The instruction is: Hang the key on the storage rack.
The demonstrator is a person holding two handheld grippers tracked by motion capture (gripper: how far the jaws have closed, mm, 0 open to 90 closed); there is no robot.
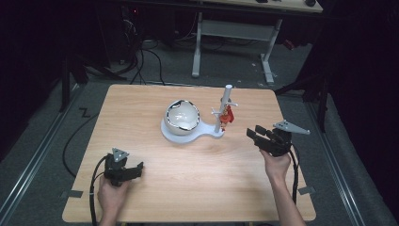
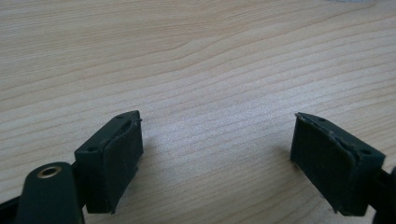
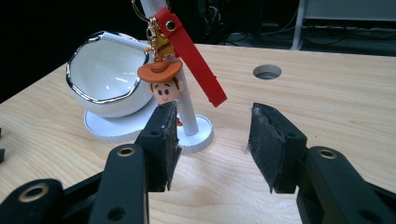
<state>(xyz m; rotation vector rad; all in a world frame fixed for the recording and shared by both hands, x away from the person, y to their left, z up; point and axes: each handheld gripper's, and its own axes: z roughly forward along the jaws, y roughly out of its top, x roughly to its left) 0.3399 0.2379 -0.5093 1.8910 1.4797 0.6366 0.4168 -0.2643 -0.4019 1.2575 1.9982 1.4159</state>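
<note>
1. The left gripper (image 1: 134, 170) is being held low over the table (image 1: 188, 188) near its front left corner; its jaws are being kept wide apart, with bare wood seen between them in the left gripper view (image 2: 217, 158).
2. A white bowl (image 1: 182, 117) with a silver rim is being carried tilted on a white stand (image 1: 200, 134) at mid-table.
3. A post (image 1: 223, 110) is being held upright on the stand's right end; a cowboy keychain (image 3: 161, 84) with a red strap (image 3: 194, 56) is being hung from it.
4. The right gripper (image 1: 258, 134) is being held right of the stand, apart from it, pointing toward the post; its jaws are being kept apart and empty (image 3: 212, 140).
</note>
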